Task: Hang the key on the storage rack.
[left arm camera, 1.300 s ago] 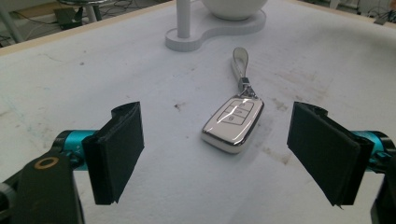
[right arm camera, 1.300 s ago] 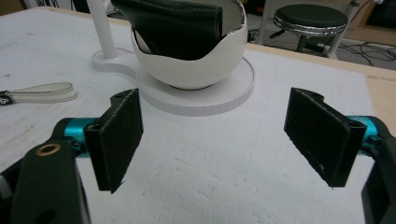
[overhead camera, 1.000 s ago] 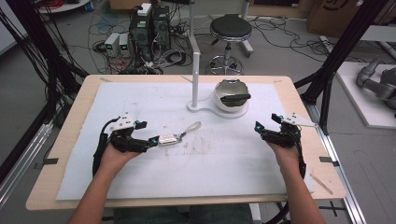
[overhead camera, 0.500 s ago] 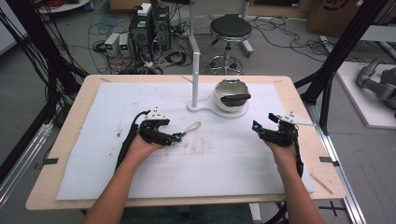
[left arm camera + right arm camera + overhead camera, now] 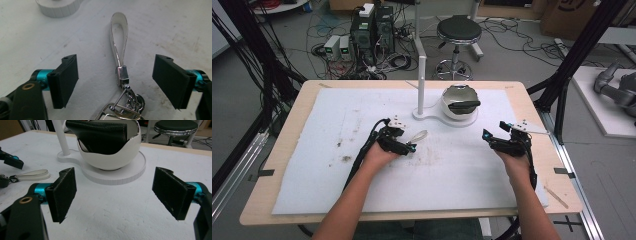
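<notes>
Fingers [image 5: 66,80] spread wide, key strap [image 5: 119,47] lying between them.

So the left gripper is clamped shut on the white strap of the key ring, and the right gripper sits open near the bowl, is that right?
Not quite. The left gripper is open, not clamped: in the left gripper view its jaws stand wide apart on either side of the white strap of the key ring, touching neither. The right gripper does sit open near the bowl.

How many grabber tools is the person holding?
2. The left gripper sits over the key strap near the table's middle, fingers open. The right gripper rests at the right, facing the white bowl, fingers open.
</notes>
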The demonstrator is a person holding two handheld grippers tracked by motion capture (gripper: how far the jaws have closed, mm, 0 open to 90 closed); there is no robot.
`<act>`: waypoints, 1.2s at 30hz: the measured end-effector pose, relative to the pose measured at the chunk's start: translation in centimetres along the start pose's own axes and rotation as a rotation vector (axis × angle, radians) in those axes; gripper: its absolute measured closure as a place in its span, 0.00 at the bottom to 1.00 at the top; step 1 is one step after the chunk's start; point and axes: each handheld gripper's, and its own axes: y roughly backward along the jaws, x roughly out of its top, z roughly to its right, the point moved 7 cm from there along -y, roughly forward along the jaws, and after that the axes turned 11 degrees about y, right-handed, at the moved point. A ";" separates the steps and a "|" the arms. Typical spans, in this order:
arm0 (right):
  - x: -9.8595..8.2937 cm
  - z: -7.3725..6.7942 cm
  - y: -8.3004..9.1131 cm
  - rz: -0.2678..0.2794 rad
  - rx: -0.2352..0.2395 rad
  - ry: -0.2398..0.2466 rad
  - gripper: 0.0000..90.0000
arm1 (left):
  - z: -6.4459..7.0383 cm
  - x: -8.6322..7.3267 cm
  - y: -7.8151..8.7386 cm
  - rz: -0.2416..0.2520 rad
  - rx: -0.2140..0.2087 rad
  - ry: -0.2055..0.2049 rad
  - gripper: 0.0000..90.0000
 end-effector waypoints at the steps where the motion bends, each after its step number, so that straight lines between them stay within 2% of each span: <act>1: 0.0 -0.1 0.0 -0.003 0.005 -0.005 0.22 | 0.0 -0.1 -0.1 -0.009 0.020 -0.011 0.34; 4: -0.1 -0.1 -0.1 -0.009 0.005 0.009 0.22 | 0.3 0.0 -0.1 -0.007 0.027 -0.028 0.44; 7: -0.1 -0.1 -0.1 -0.004 0.007 0.003 0.22 | 1.0 -0.1 0.1 -0.019 0.003 -0.075 0.63; 8: -0.1 -0.1 -0.1 -0.004 0.006 0.004 0.22 | 1.1 -0.2 0.1 -0.019 0.002 -0.074 0.68; 12: 0.1 -0.3 0.0 -0.003 0.003 0.022 0.22 | 1.0 -0.2 0.1 -0.010 -0.019 -0.046 0.74; 15: 0.2 -0.5 0.0 -0.006 0.004 0.046 0.22 | 0.8 -0.1 0.1 0.000 -0.009 -0.035 0.90; 18: 0.2 -0.7 -0.1 -0.009 0.004 0.062 0.22 | 0.9 -0.1 0.1 0.000 0.002 -0.061 0.90; 20: 0.2 -0.7 -0.1 -0.009 0.004 0.059 0.22 | 1.0 -0.1 0.2 -0.003 0.012 -0.055 0.90; 21: 0.2 -0.7 -0.1 -0.012 0.006 0.056 0.22 | 1.0 -0.1 0.3 -0.005 0.013 -0.048 0.90; 23: 0.2 -0.7 -0.2 -0.013 0.006 0.056 0.22 | 1.0 0.1 0.8 -0.001 -0.020 0.011 0.90; 27: 0.1 -0.7 -0.3 -0.016 0.008 0.055 0.22 | 1.1 1.1 2.6 0.074 -0.046 0.045 0.90; 30: 0.1 -0.8 -0.4 -0.017 0.008 0.057 0.22 | 1.1 1.9 3.9 0.124 -0.049 0.060 0.90; 36: 0.1 -0.9 -0.4 -0.018 0.012 0.063 0.22 | 1.6 3.8 6.2 0.208 -0.065 0.057 0.90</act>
